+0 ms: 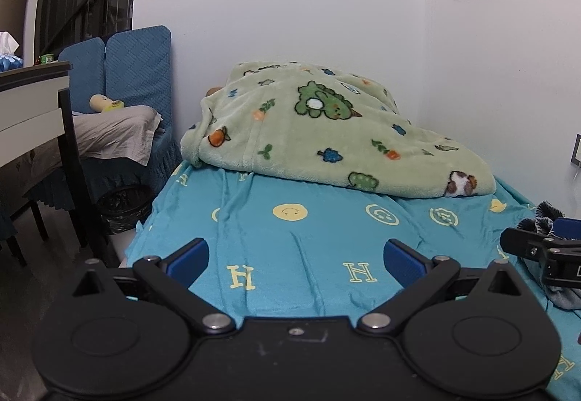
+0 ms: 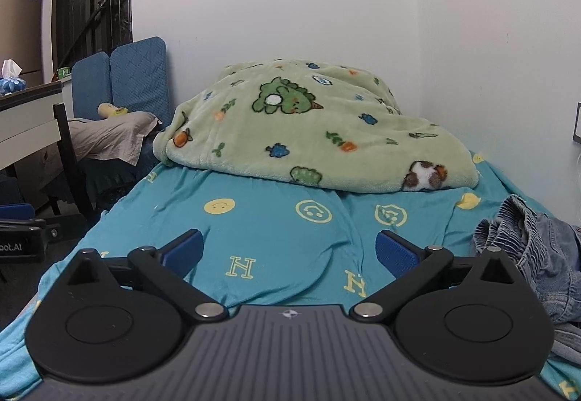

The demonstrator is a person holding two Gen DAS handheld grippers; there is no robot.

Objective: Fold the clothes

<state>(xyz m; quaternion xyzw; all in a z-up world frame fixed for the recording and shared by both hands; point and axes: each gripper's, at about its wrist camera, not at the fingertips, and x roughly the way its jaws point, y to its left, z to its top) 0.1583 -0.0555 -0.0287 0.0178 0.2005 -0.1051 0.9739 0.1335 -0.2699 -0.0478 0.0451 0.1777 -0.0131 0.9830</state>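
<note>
A crumpled blue denim garment (image 2: 533, 248) lies in a heap on the teal bed sheet (image 2: 276, 226), at the right edge near the wall. My right gripper (image 2: 288, 248) hovers just left of it, wide open, with only sheet between its blue pads. The left gripper (image 1: 296, 257) is also open over bare sheet (image 1: 297, 241), further left on the bed. In the left wrist view, the denim (image 1: 543, 216) shows at the far right, partly hidden behind my right gripper (image 1: 544, 245). The right wrist view catches a part of the left gripper (image 2: 21, 237) at its left edge.
A green fleece blanket (image 2: 308, 129) with cartoon prints is bunched across the back of the bed against the white wall. Left of the bed stand a desk (image 1: 32, 99), a dark chair, a black bin (image 1: 123, 208) and a blue padded seat (image 1: 138, 70) with grey cloth.
</note>
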